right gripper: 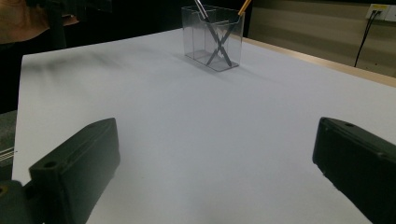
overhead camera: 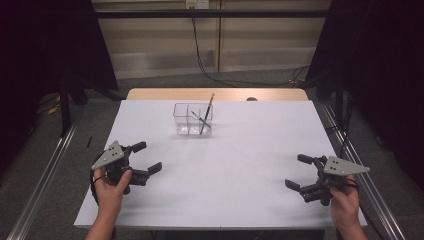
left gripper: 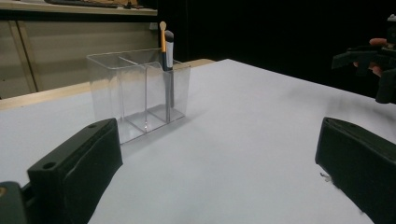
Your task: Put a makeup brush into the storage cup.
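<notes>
Both hands low, near the bottom corners, well apart.
Holding black two-jaw left gripper [overhead camera: 143, 157] and black two-jaw right gripper [overhead camera: 299, 171], jaws spread wide, gripping nothing, pointing inward.

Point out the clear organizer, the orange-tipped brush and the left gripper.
clear organizer [overhead camera: 182, 127]: high view, front wall, left side.
orange-tipped brush [overhead camera: 210, 102]: high view, upper handle above the rim.
left gripper [overhead camera: 148, 157]: high view, midway between its open jaws' tips.
</notes>
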`<act>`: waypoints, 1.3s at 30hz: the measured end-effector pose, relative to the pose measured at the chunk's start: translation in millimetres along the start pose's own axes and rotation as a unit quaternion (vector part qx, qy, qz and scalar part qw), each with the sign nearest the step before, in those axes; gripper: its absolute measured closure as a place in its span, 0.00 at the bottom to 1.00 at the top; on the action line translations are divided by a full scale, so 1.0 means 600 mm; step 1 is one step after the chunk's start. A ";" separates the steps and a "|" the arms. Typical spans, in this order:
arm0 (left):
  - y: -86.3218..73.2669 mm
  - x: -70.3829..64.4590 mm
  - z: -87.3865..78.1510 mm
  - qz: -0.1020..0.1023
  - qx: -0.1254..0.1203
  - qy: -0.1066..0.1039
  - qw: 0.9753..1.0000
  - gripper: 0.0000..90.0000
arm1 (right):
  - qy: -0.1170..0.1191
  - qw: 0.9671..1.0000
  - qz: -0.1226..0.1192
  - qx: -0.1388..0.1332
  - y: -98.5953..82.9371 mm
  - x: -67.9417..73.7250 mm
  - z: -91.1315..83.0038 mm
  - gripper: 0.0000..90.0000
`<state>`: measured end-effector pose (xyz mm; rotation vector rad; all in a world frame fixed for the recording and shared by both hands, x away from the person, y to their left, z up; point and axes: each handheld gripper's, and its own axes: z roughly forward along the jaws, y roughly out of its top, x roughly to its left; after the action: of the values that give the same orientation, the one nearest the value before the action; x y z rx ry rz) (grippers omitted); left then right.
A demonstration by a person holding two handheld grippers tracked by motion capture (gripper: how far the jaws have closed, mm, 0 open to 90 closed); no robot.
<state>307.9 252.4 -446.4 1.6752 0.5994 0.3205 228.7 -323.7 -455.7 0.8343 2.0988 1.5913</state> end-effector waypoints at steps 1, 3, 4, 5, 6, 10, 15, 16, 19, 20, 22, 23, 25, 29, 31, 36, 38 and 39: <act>0.000 0.000 -0.002 0.001 0.001 0.000 1.000 0.00 | -0.001 1.000 0.001 0.000 0.000 0.000 0.000 0.01; -0.001 0.000 -0.005 0.003 0.003 0.001 1.000 0.00 | -0.001 1.000 0.000 0.001 0.000 0.000 0.001 0.01; -0.002 0.000 -0.007 0.003 0.002 0.001 1.000 0.00 | -0.001 1.000 0.000 0.000 0.000 0.001 0.001 0.01; -0.002 0.000 -0.008 0.003 0.003 0.003 1.000 0.00 | 0.000 1.000 0.000 0.000 0.000 0.000 0.001 0.01; -0.003 0.001 -0.010 0.003 0.003 0.004 1.000 0.00 | -0.001 1.000 0.000 0.001 0.000 0.000 0.001 0.01; -0.006 0.001 -0.013 0.000 0.001 0.007 1.000 0.00 | -0.002 1.000 0.002 0.000 0.000 0.000 0.001 0.01; -0.010 0.000 -0.017 0.001 0.003 0.009 1.000 0.00 | -0.002 1.000 0.002 -0.001 0.000 -0.001 0.002 0.01; -0.010 0.000 -0.018 0.002 0.004 0.009 1.000 0.00 | -0.002 1.000 0.002 -0.001 0.000 -0.001 0.002 0.01; -0.012 -0.001 -0.019 0.002 0.005 0.009 1.000 0.00 | -0.002 1.000 0.002 0.000 0.000 -0.001 0.003 0.01; -0.013 -0.001 -0.020 0.002 0.005 0.009 1.000 0.00 | -0.002 1.000 0.001 0.000 0.000 -0.001 0.003 0.01; -0.015 -0.001 -0.020 -0.002 0.005 0.010 1.000 0.00 | -0.002 1.000 0.002 0.000 0.000 -0.001 0.004 0.01; -0.015 -0.001 -0.021 0.002 0.006 0.010 1.000 0.00 | -0.002 1.000 0.002 -0.001 0.000 -0.001 0.004 0.01; -0.016 -0.002 -0.021 0.002 0.006 0.010 1.000 0.00 | -0.002 1.000 0.001 0.001 0.000 -0.001 0.004 0.01; -0.019 -0.003 -0.023 0.005 0.008 0.008 1.000 0.00 | -0.002 1.000 0.002 0.000 0.000 -0.001 0.004 0.01; -0.021 -0.004 -0.024 0.007 0.013 0.008 1.000 0.00 | -0.002 1.000 0.001 0.000 0.000 -0.001 0.005 0.01; -0.024 -0.008 -0.029 0.011 0.014 0.009 1.000 0.00 | -0.003 1.000 0.001 -0.001 0.000 -0.001 0.005 0.01; -0.024 -0.009 -0.032 0.012 0.013 0.009 1.000 0.00 | -0.002 1.000 0.001 0.001 -0.001 -0.001 0.006 0.00; -0.024 -0.009 -0.033 0.013 0.013 0.010 1.000 0.00 | -0.003 1.000 0.001 0.002 -0.001 -0.002 0.006 0.00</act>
<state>290.4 267.3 -456.0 1.7076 0.6003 0.3496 231.4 -322.0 -457.3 0.8404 2.0977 1.5851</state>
